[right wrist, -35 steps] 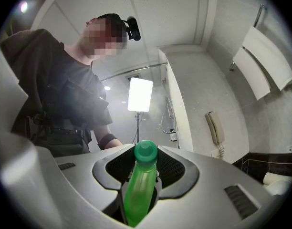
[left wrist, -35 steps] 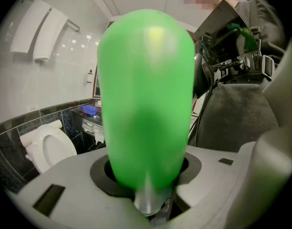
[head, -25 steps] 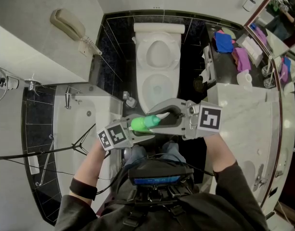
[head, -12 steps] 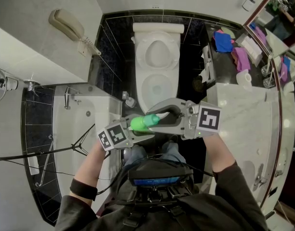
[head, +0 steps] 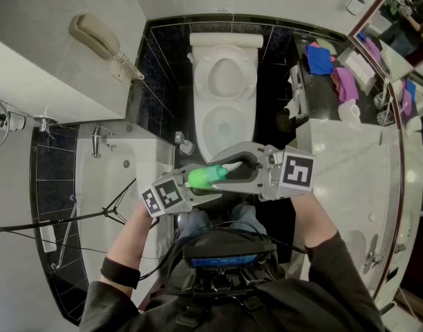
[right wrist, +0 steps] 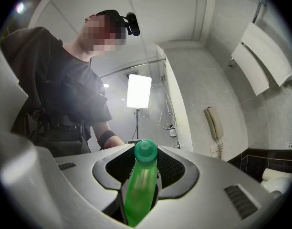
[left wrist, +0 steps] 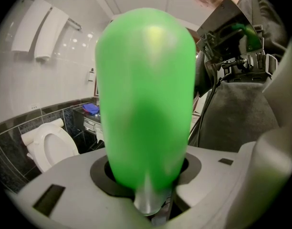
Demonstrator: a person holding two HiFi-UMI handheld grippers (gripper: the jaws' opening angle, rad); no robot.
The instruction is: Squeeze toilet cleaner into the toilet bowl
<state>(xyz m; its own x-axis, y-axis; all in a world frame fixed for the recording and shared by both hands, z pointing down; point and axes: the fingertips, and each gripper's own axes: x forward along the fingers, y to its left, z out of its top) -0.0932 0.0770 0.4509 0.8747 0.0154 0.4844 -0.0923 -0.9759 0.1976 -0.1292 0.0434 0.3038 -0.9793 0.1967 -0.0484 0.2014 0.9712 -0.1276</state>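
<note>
A bright green toilet cleaner bottle lies level in front of my body, carried between both grippers. My left gripper is shut on one end of it; in the left gripper view the bottle fills the middle and sits in the jaws. From the right, my right gripper is shut on the other end. In the right gripper view the bottle runs up between the jaws to its dark green cap. The white toilet stands ahead with its lid up, and its bowl is uncovered just beyond the bottle.
A bathtub lies along the left, with a wall phone above it. A marble counter with coloured cloths is on the right. A small bottle stands on the dark floor by the toilet's left side. A studio light shines behind.
</note>
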